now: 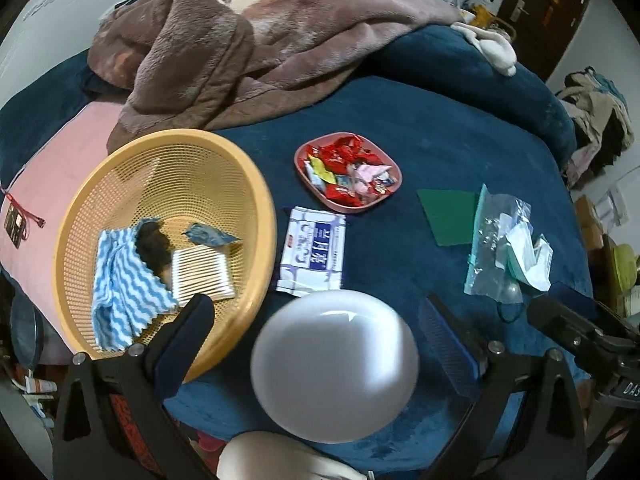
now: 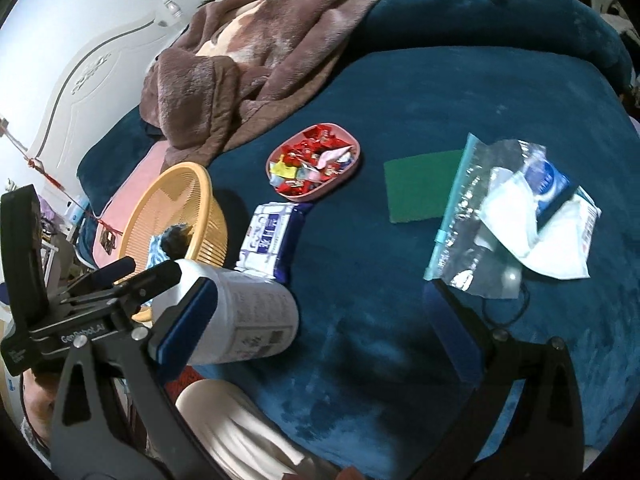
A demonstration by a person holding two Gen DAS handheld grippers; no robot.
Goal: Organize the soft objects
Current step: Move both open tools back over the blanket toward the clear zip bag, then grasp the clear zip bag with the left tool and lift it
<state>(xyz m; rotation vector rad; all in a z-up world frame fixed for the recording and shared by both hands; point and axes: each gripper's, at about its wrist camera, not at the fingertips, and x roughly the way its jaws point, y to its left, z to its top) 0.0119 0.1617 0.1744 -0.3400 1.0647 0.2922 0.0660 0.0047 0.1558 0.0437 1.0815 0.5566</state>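
Observation:
A white plastic jar fills the gap between the fingers of my left gripper, which is open; its pads stand clear of the jar's sides. In the right wrist view the jar lies on its side on the blue blanket by the bed's near edge, just ahead of the left gripper. My right gripper is open over bare blanket, its left finger beside the jar. The yellow basket holds a blue-white wavy cloth, a dark brown piece, a cotton swab pack and a blue sachet.
On the blanket lie a wet wipes pack, a pink dish of candies, a green sheet, a zip bag with masks and a black hair tie. A brown fleece blanket is heaped behind. A person's light trousers are at the near edge.

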